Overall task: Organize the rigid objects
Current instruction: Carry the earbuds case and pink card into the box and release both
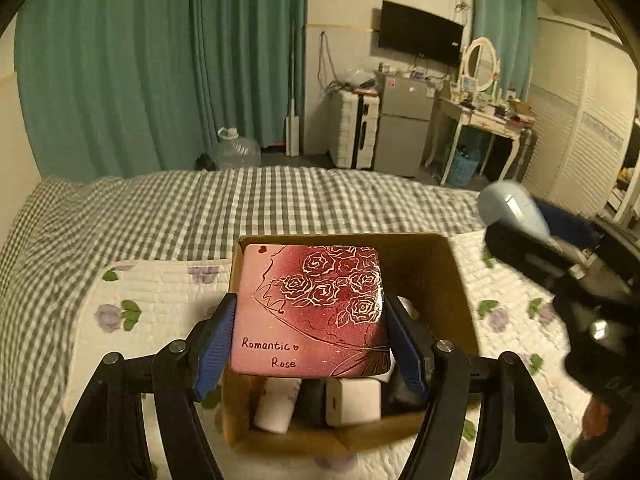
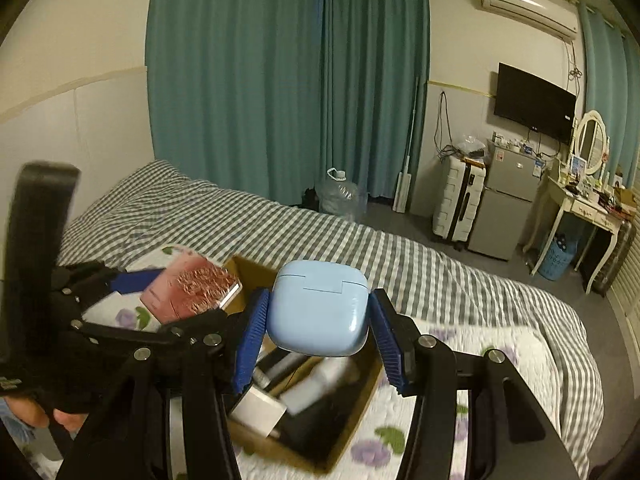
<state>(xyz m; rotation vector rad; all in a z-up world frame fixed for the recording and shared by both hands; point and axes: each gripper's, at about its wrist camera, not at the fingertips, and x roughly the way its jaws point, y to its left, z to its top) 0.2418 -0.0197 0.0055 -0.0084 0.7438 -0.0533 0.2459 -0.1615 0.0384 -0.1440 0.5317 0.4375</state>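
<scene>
The left gripper (image 1: 308,332) is clamped on a flat pink tin (image 1: 310,312) printed with roses and the words "Romantic Rose", its blue pads (image 1: 214,344) pressing the tin's two side edges. The tin is held above an open cardboard box (image 1: 452,280) that sits on a flowered quilt (image 1: 160,292) on a bed with a grey checked cover (image 1: 200,208). In the left wrist view the printed face is turned up toward the camera, and the tin's longer side runs away from the gripper, with the lettering at the near end and the small heart at the far end. The right gripper (image 2: 318,336) is closed on a pale blue case (image 2: 318,308) with rounded corners, pads against its left and right sides; its lid seam and hinge notch sit at the top, so the case stands roughly upright over the box, about as broad as it is tall. The left wrist view shows the tin's full design and, beneath it in the box, a white block (image 1: 352,402) and a white cylinder (image 1: 276,406) beside dark items; there the blue case appears only as a blurred shape at the right edge. The right wrist view shows what the left does not: the tin's thin edge (image 2: 230,294), tilted, and a hand (image 2: 36,416) grasping the left gripper's handle at the lower left. Box contents in this view are blurred.
</scene>
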